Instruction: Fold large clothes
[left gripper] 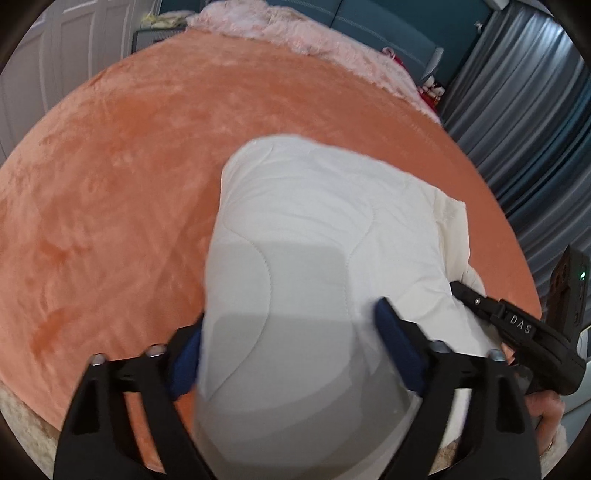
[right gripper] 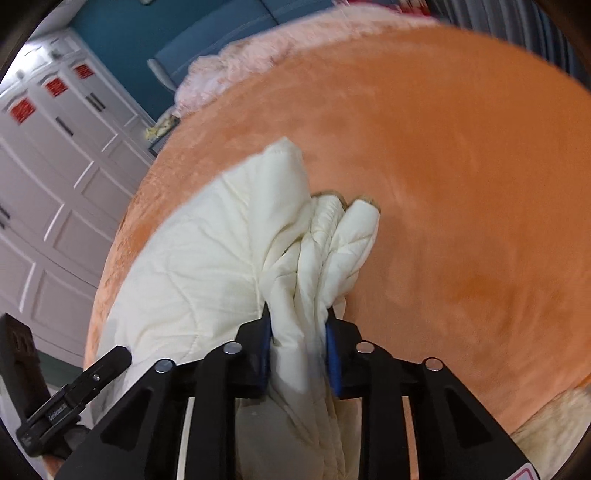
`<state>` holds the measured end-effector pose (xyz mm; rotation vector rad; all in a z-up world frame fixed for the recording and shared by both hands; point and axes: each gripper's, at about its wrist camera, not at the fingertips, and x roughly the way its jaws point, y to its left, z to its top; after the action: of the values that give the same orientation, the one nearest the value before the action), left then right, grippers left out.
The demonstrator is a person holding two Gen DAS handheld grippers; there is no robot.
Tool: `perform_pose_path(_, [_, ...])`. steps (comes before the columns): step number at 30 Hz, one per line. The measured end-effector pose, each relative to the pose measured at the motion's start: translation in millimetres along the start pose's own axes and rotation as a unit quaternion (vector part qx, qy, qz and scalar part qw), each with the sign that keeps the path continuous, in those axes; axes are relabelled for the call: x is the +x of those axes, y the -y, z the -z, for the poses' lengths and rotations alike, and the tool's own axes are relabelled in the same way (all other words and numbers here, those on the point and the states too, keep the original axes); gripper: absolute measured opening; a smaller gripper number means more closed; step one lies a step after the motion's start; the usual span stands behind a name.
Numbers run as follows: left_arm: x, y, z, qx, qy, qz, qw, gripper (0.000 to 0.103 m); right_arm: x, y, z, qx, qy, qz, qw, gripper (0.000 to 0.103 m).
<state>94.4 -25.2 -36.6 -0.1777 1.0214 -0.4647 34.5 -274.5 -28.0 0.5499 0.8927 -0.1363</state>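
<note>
A white quilted garment [left gripper: 314,229] lies on the orange blanket [left gripper: 110,184], folded into a thick stack. My left gripper [left gripper: 288,332] is open, its blue pads wide apart on either side of the garment's near end. My right gripper [right gripper: 298,332] is shut on a bunched edge of the same garment [right gripper: 207,258], fabric squeezed between its blue pads. The right gripper also shows at the right in the left wrist view [left gripper: 517,325], touching the garment's side. The left gripper's black finger shows at the lower left of the right wrist view [right gripper: 74,391].
The orange blanket [right gripper: 461,184] covers the bed. A pink fluffy blanket [left gripper: 295,33] lies at the far end. White wardrobe doors [right gripper: 55,177] stand on one side, grey curtains [left gripper: 535,129] on the other. A teal headboard [left gripper: 388,26] is behind.
</note>
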Motion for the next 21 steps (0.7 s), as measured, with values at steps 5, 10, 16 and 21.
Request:
perform_pose_path(5, [-23.1,6.1,-18.6,0.018,0.032,0.016,0.9992,0.061,-28.8,-31.7,-22.3,-0.052,0.064,0.010,0.997,0.021])
perform_pose_path(10, [-48.2,28.2,-52.2,0.067,0.097,0.003,0.9930,0.061,-44.0,-54.4,-62.3,-0.083,0.118,0.007,0.989,0.021])
perform_pose_path(16, [-53.6,35.5,-101.2,0.090,0.131,-0.002,0.9873,0.061,-43.0,-74.1,-109.7,-0.096,0.152,-0.004,0.984,0.021])
perform_pose_path(21, [-42.5,33.2,-137.3,0.107,0.147,-0.009,0.9833,0.061,-26.2,-87.7,-139.3,-0.104,0.160,-0.002,0.982,0.021])
